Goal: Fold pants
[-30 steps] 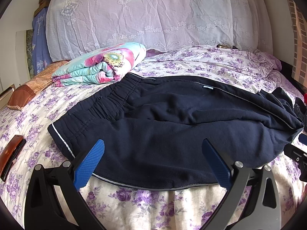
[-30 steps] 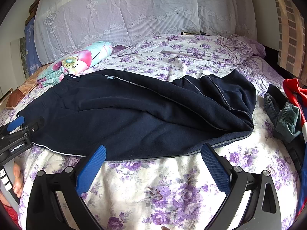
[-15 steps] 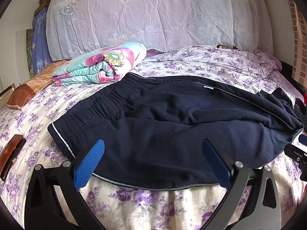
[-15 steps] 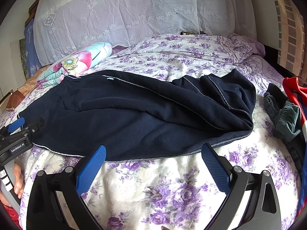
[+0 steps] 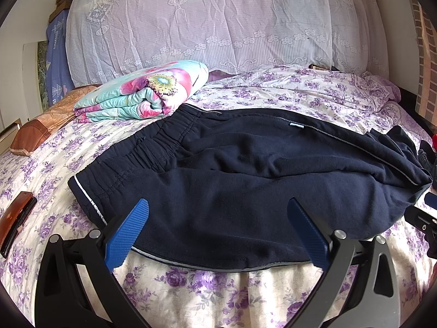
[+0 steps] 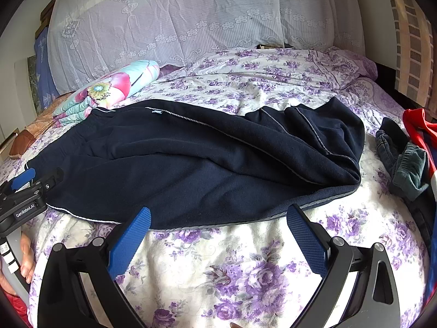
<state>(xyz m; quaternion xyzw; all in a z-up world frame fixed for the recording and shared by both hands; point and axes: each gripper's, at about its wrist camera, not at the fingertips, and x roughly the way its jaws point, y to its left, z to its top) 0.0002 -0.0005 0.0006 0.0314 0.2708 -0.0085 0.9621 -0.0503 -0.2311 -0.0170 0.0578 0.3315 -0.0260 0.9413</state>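
Dark navy pants (image 5: 245,186) with a thin white side stripe lie across the floral bedsheet (image 5: 218,295), folded lengthwise. The elastic waistband (image 5: 147,153) is at the left and the bunched leg ends (image 6: 327,136) at the right. My left gripper (image 5: 218,218) is open and empty, its blue fingertips over the near hem by the waist. My right gripper (image 6: 218,227) is open and empty, hovering just before the near hem (image 6: 191,228) toward the leg end. The left gripper also shows at the left edge of the right wrist view (image 6: 27,188).
A folded floral blanket (image 5: 142,95) lies behind the waistband. A lace-covered pillow bank (image 5: 218,22) lines the far side. Other clothes (image 6: 404,158) are piled at the right. A brown case (image 5: 13,218) lies at the left, with a brown pillow (image 5: 38,128) behind it.
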